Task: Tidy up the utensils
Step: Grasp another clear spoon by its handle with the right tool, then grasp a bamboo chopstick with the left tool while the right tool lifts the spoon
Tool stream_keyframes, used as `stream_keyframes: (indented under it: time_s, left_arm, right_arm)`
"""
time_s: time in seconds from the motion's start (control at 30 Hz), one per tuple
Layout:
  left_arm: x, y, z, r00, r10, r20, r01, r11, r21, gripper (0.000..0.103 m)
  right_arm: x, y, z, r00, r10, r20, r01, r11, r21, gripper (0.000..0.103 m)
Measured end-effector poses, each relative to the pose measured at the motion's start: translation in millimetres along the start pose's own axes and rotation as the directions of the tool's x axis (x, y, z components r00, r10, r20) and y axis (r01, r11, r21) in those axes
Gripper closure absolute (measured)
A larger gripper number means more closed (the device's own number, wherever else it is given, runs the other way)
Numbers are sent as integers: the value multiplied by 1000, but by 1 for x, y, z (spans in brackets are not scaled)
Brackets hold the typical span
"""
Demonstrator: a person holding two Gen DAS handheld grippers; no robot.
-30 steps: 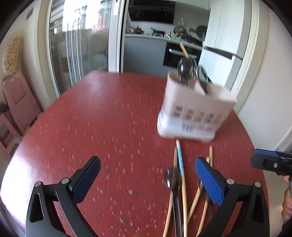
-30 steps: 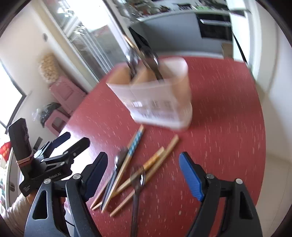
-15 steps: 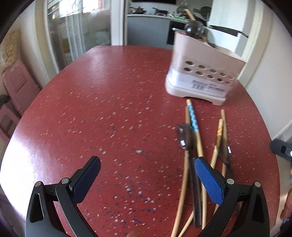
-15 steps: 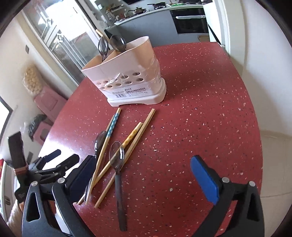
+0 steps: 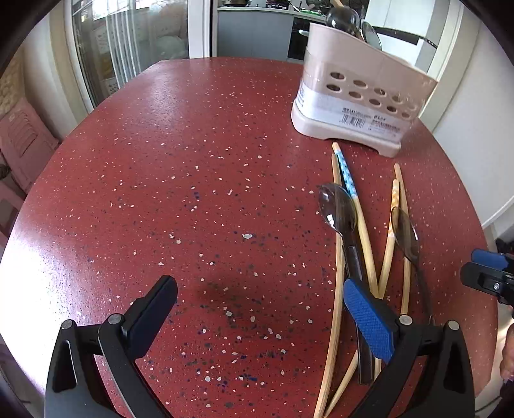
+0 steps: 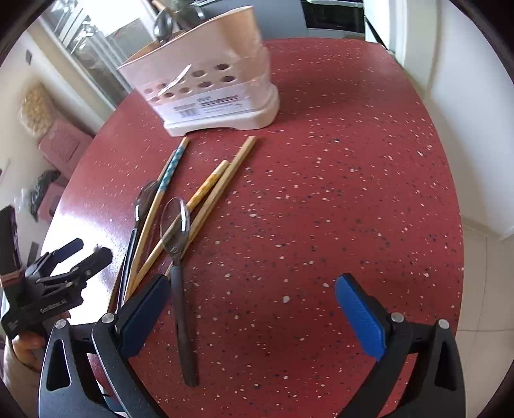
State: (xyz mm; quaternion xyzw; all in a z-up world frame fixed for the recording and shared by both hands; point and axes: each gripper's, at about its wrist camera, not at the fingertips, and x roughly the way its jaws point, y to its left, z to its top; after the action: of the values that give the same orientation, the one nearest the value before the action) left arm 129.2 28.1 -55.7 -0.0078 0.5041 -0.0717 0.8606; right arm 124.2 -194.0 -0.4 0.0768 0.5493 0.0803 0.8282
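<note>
Utensils (image 6: 180, 225) heaped loose on the red surface (image 6: 321, 193) before the pink holder (image 6: 205, 86). Both hand-held grippers released, empty: right (image 6: 250, 318), left (image 5: 257, 321). Risk: overlapping chopsticks dragged along or rolled off when lifting one spoon.

A round red speckled bench (image 5: 192, 180) fills the near scene. Glass sliding doors (image 5: 128, 41) let bright daylight in at far left, with pink stools (image 5: 22, 141) beside the cream wall. A grey kitchen counter (image 5: 253, 29) stands beyond; a white wall (image 6: 465, 106) rises at right.
</note>
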Motion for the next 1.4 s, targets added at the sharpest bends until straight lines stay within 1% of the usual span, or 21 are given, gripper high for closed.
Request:
stream_keyframes:
  time_s: [0.2, 0.37, 0.57, 0.63, 0.7, 0.73, 0.77, 0.83, 0.87, 0.93, 1.03, 1.17, 1.33, 1.4]
  left_arm:
    - [5, 0, -1, 1000, -21, -23, 21, 1000, 1, 0]
    - [8, -3, -2, 998, -35, -43, 36, 999, 29, 0]
    - [11, -9, -1, 998, -26, -51, 30, 997, 70, 0]
    - [11, -10, 1, 998, -27, -54, 31, 997, 77, 0]
    - [12, -11, 2, 998, -25, -56, 29, 996, 83, 0]
    - [13, -12, 3, 998, -23, -57, 28, 996, 88, 0]
    - [14, -13, 4, 998, -21, -58, 26, 995, 94, 0]
    - [15, -14, 5, 998, -14, -60, 20, 994, 108, 0]
    - [16, -16, 6, 998, -6, -60, 13, 993, 119, 0]
    - [18, -19, 9, 998, 4, -62, 4, 991, 137, 0]
    - [20, -24, 15, 998, 2, -64, 7, 988, 153, 0]
    - [24, -32, 29, 997, 0, -73, 12, 985, 169, 0]
    - [31, -47, 50, 996, 16, -89, 2, 979, 201, 2]
    - [34, -52, 55, 995, 20, -96, 1, 977, 214, 2]
  right_arm:
    - [6, 23, 1, 1000, -6, -18, 5, 998, -63, 1]
    - [14, 38, 3, 999, -20, -42, 16, 995, -103, 11]
    - [30, 58, 7, 995, -52, -84, 40, 989, -146, 26]
    - [37, 62, 8, 993, -62, -102, 45, 987, -154, 34]
    - [40, 67, 9, 991, -87, -97, 69, 983, -172, 40]
    - [42, 70, 11, 990, -99, -98, 81, 980, -181, 47]
    - [42, 72, 12, 989, -110, -97, 91, 979, -185, 51]
    - [43, 72, 14, 987, -124, -98, 105, 977, -183, 67]
    - [44, 72, 15, 987, -130, -99, 110, 978, -179, 71]
    - [44, 68, 16, 986, -130, -102, 112, 980, -167, 82]
    - [40, 64, 15, 988, -115, -104, 98, 983, -154, 90]
    - [34, 53, 12, 992, -71, -106, 57, 990, -131, 90]
    - [27, 39, 13, 995, 3, -100, -12, 996, -88, 90]
    - [22, 35, 14, 996, 19, -91, -26, 996, -82, 90]
